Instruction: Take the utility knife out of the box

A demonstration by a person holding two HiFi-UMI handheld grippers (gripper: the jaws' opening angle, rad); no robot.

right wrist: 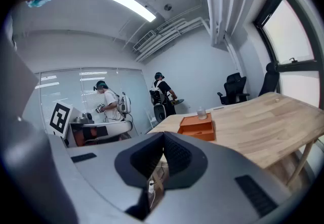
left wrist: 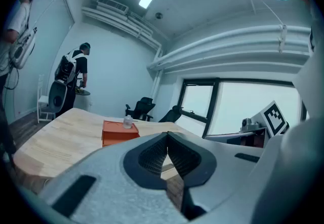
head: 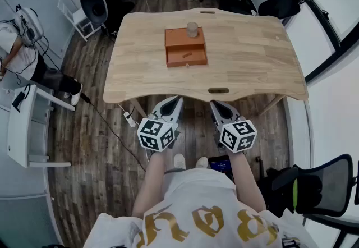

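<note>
Both grippers hang just short of the near edge of the table (head: 252, 56), and neither has anything in hand. My left gripper (head: 177, 99) has its jaws pressed tip to tip with nothing between them. My right gripper (head: 214, 103) is the same, tips together and empty.

The orange box (head: 185, 39) sits mid-table, well apart from both grippers, with its lower tray (head: 199, 61) open towards me. In that tray lies a slim orange shape that I take for the utility knife (head: 187, 55), flat and roughly crosswise. A small clear jar (head: 192, 29) stands on the box's closed part, at the far edge.

As for risks, the knife is orange on orange, so I could misjudge where it lies and pinch the tray wall instead. The box looks light, and a push from one jaw could shove it or tip that jar. If I arrive with the jaws together, I'll only ram the knife about.
</note>
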